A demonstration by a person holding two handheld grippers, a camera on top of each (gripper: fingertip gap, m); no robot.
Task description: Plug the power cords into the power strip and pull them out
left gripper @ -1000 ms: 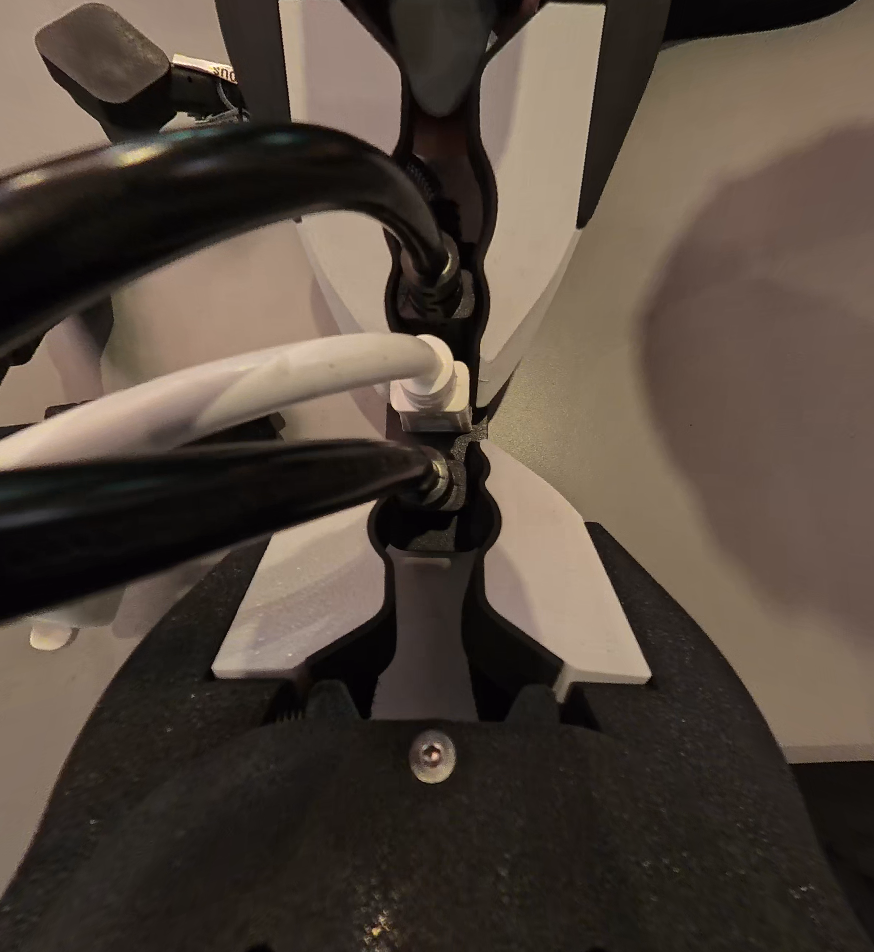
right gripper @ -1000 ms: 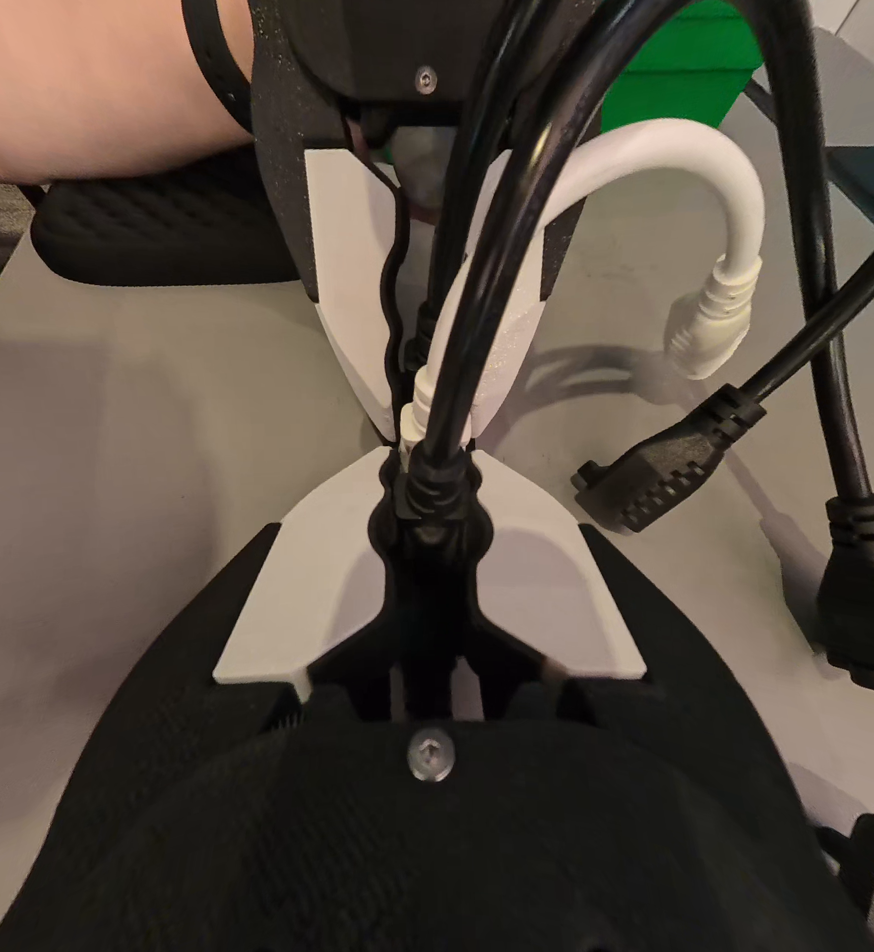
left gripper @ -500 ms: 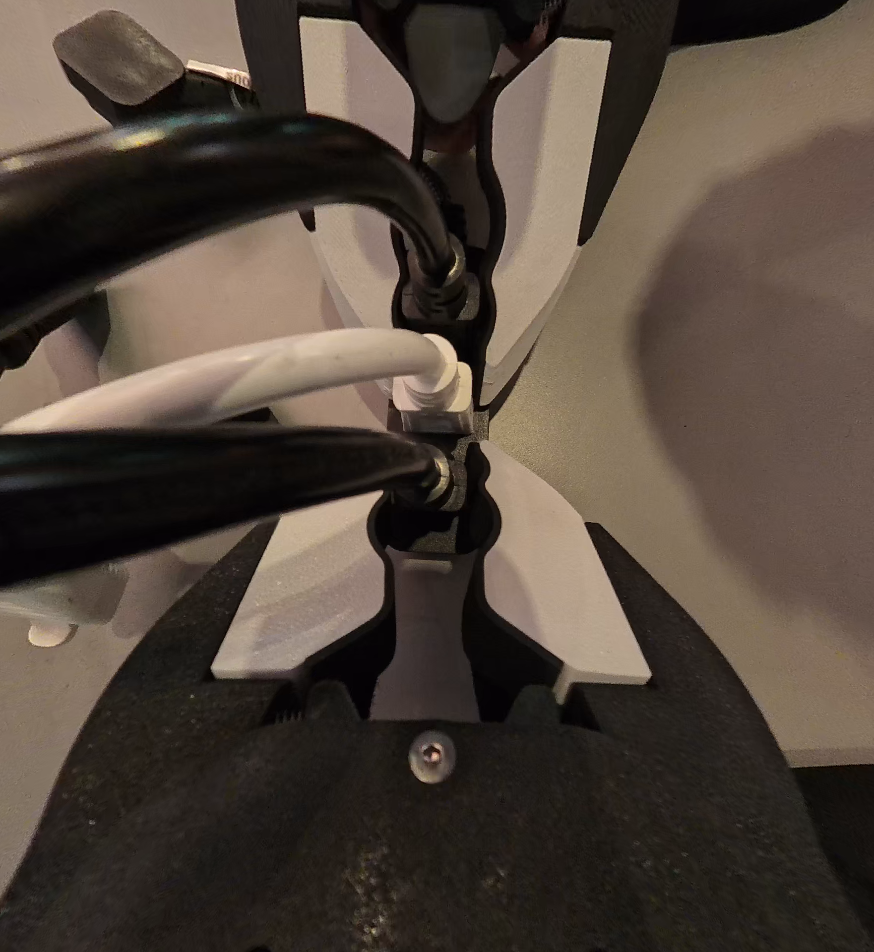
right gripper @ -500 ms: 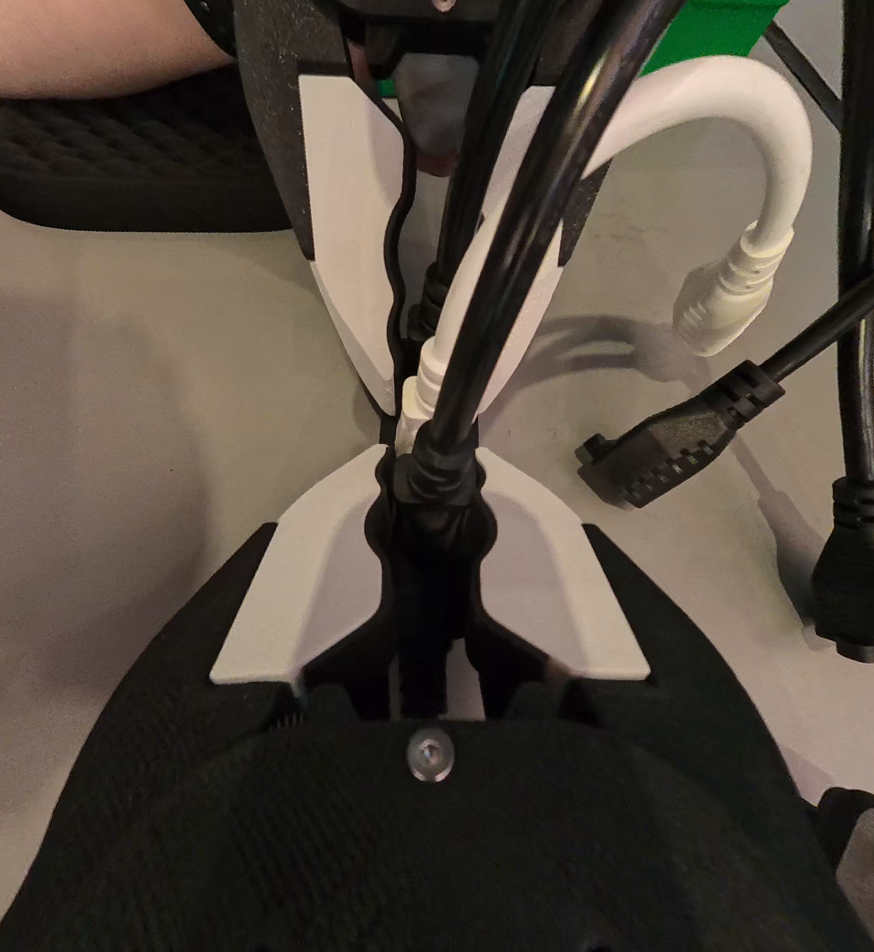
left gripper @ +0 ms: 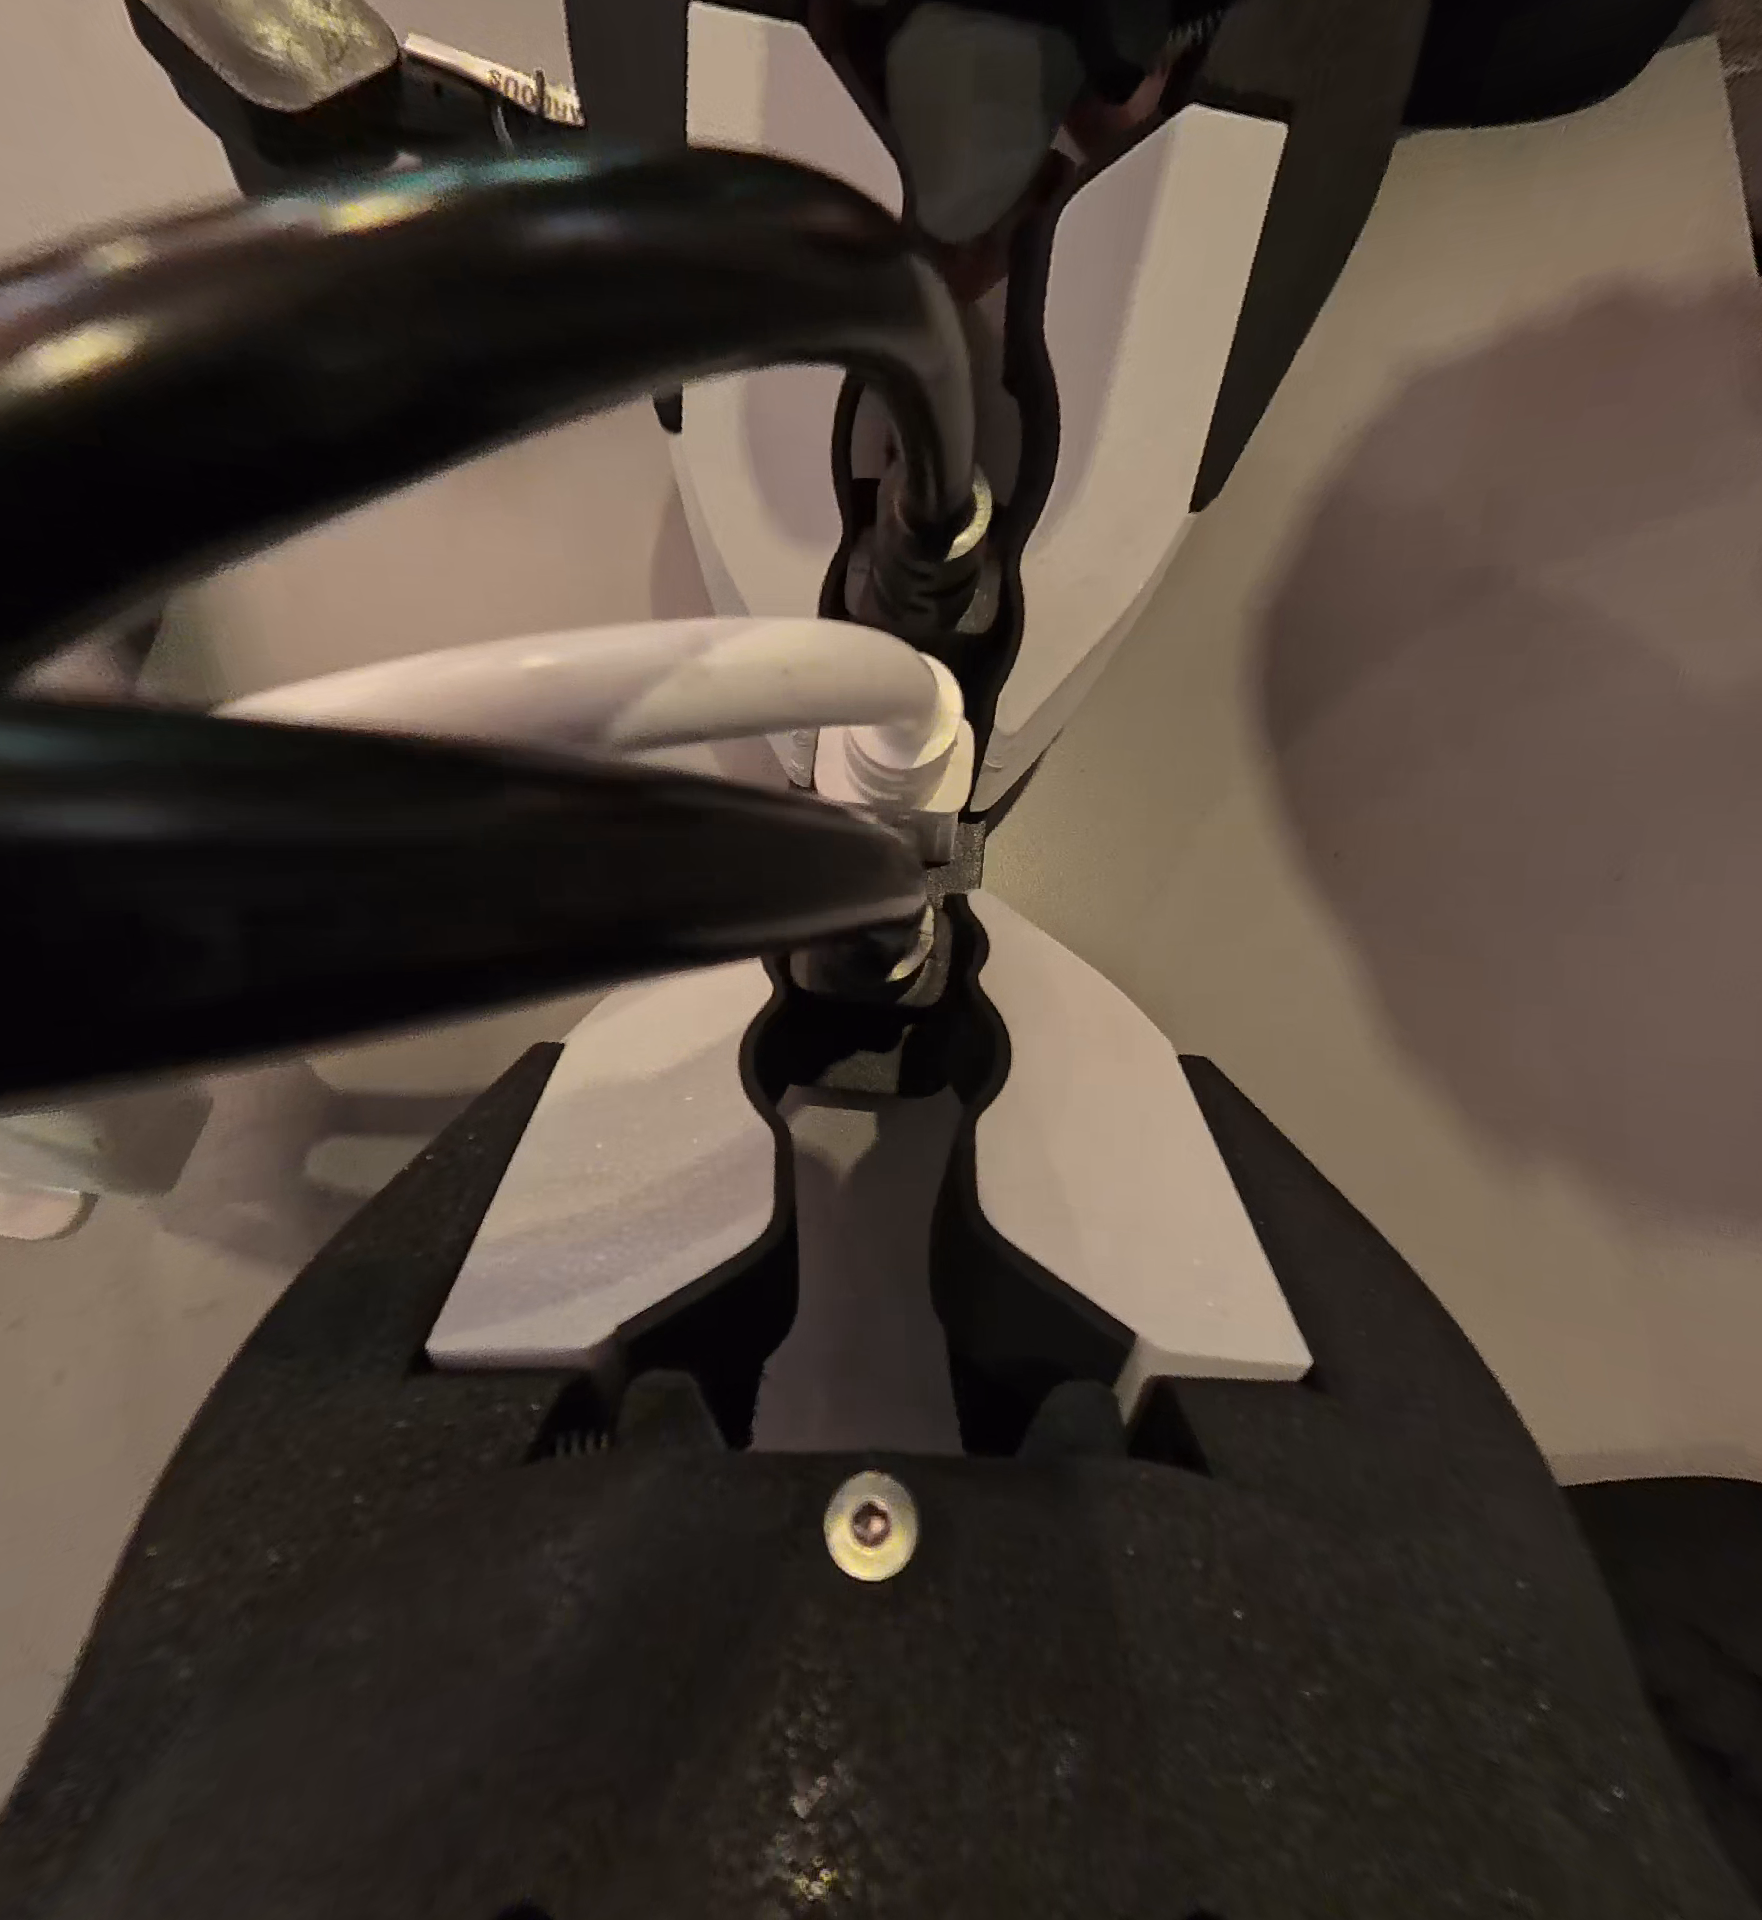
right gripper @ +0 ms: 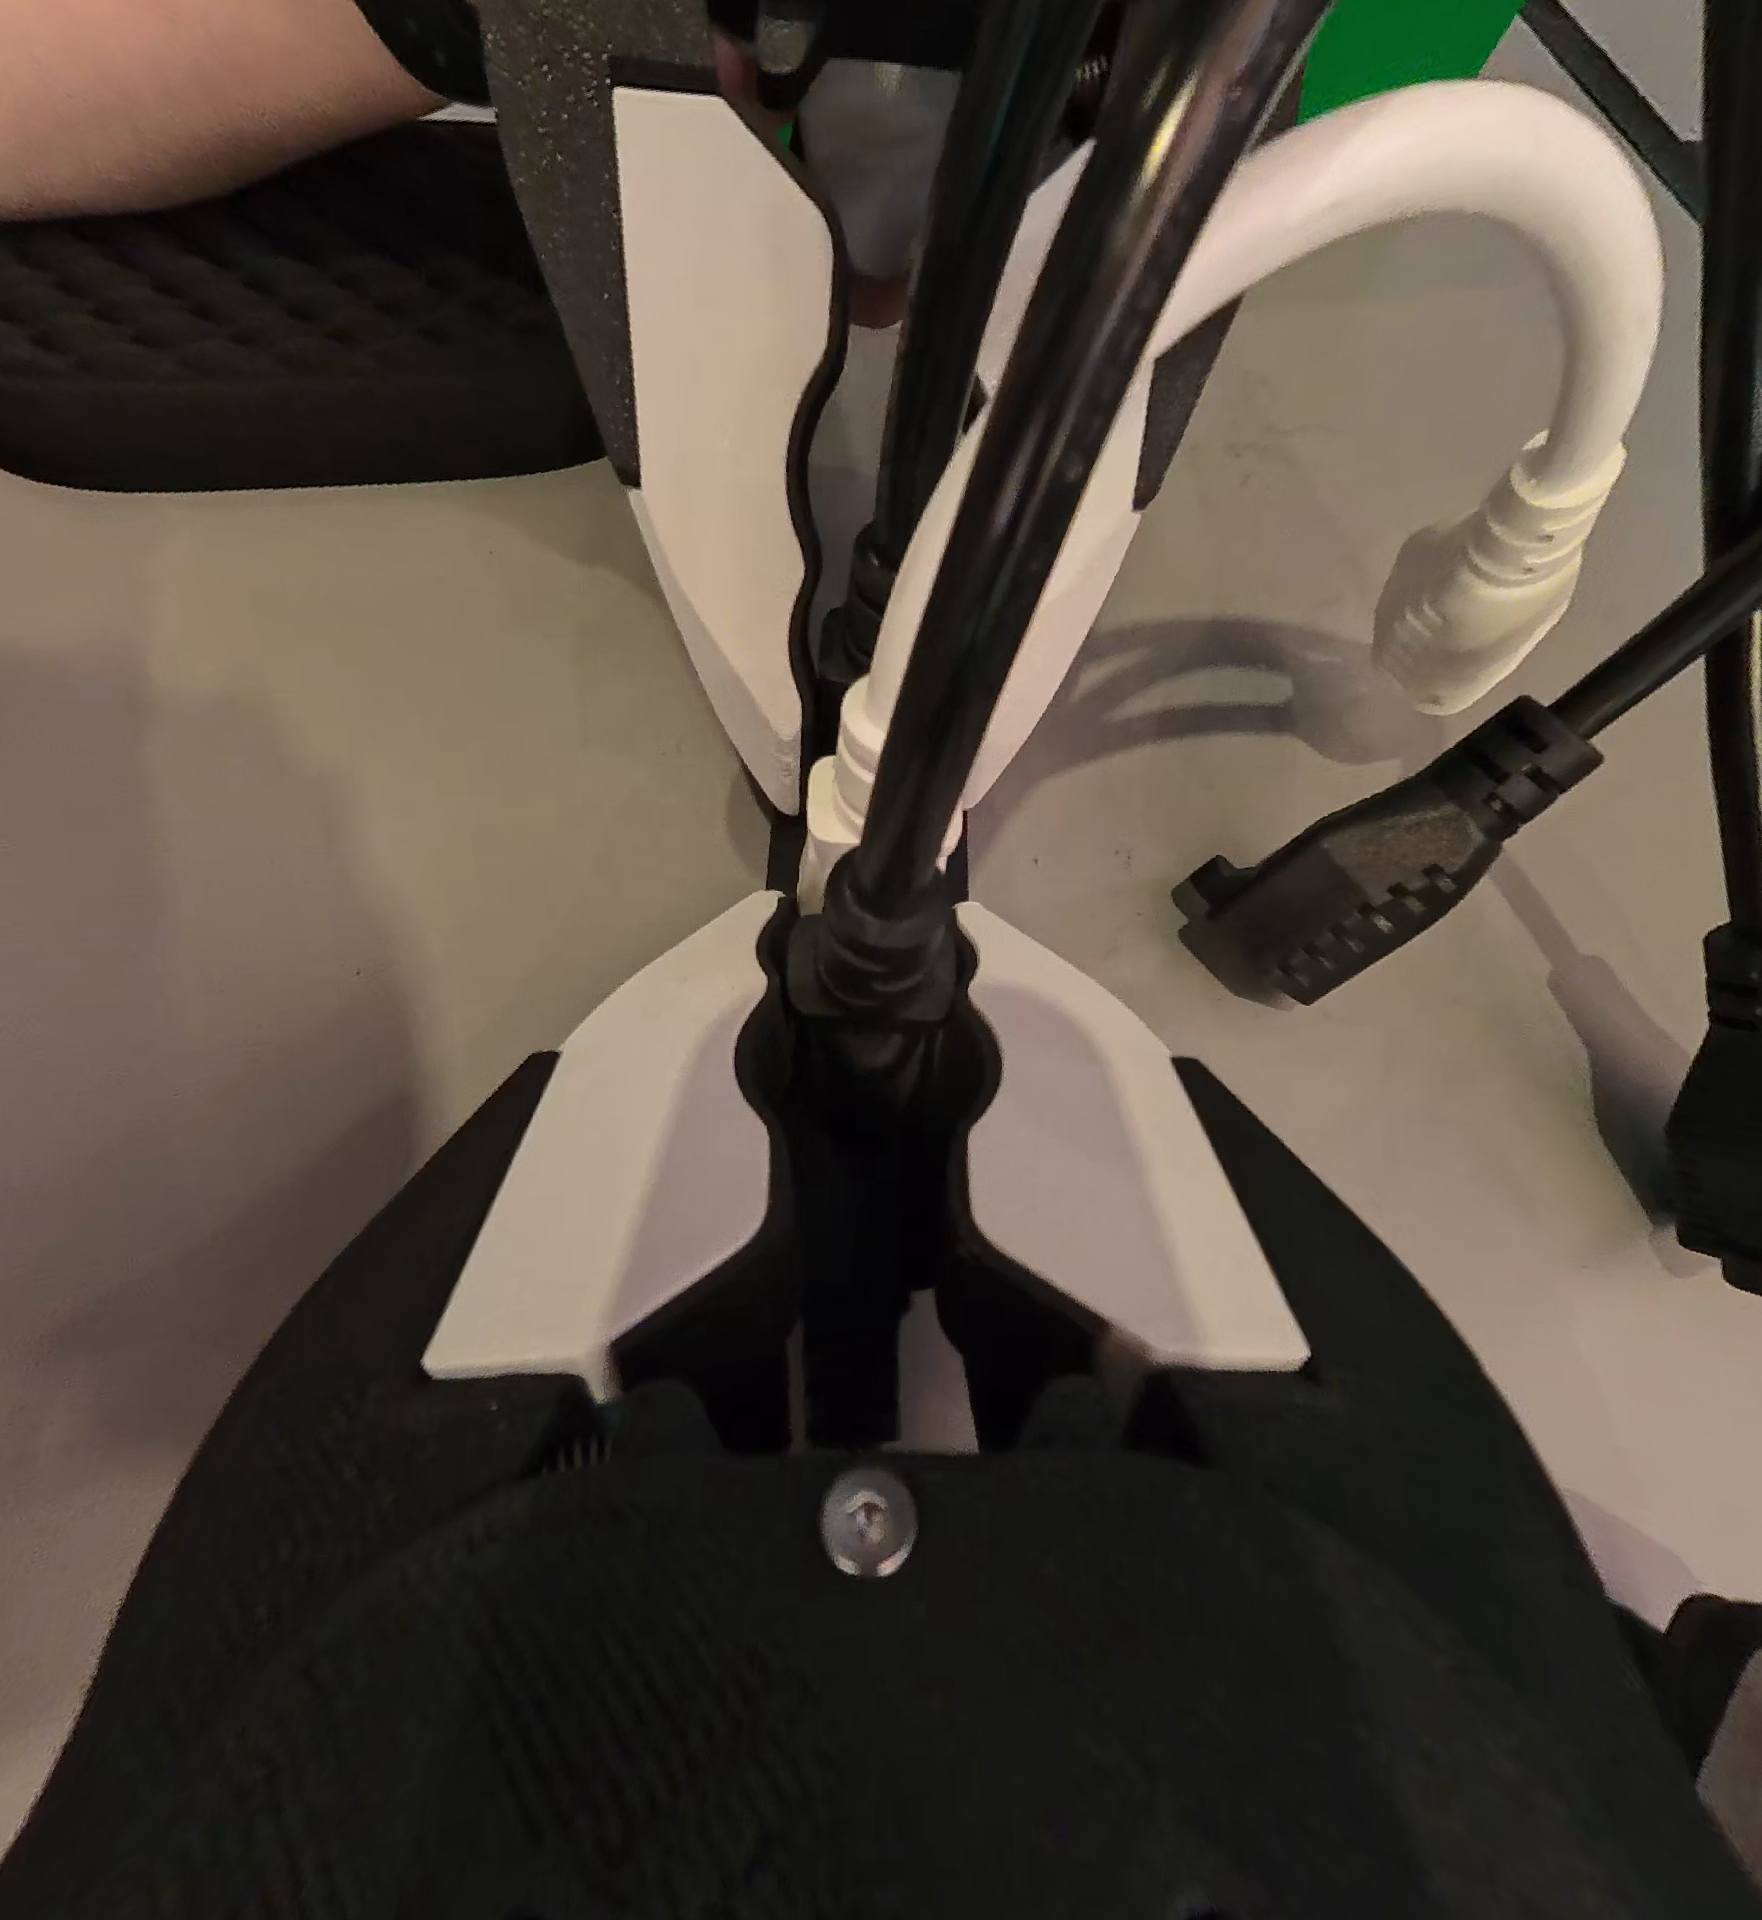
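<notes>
My two grippers face each other tip to tip over the grey table. The left gripper (left gripper: 944, 914) and the right gripper (right gripper: 866, 909) are both shut on the narrow power strip (left gripper: 861, 1247), seen edge on and mostly hidden between the fingers. Three cords are plugged into it in a row: a black cord (left gripper: 441, 312), a white cord (left gripper: 596, 686) and a second black cord (left gripper: 337, 883). In the right wrist view the left gripper (right gripper: 877, 800) is opposite. The cords' free ends lie on the table: a white connector (right gripper: 1469, 592) and two black connectors (right gripper: 1376, 883) (right gripper: 1760, 1143).
A black ribbed pad (right gripper: 233, 343) lies at the table's far left, with a person's arm (right gripper: 129, 83) above it. A green object (right gripper: 1396, 52) stands behind. A dark block with a label (left gripper: 285, 42) sits top left in the left wrist view. Bare table (right gripper: 233, 935) lies to the left. My left and right fingertips are right by each other.
Both grippers stay shut tip to tip on the strip. The opposite gripper looks a little nearer in each view, and the cords have swayed slightly.
</notes>
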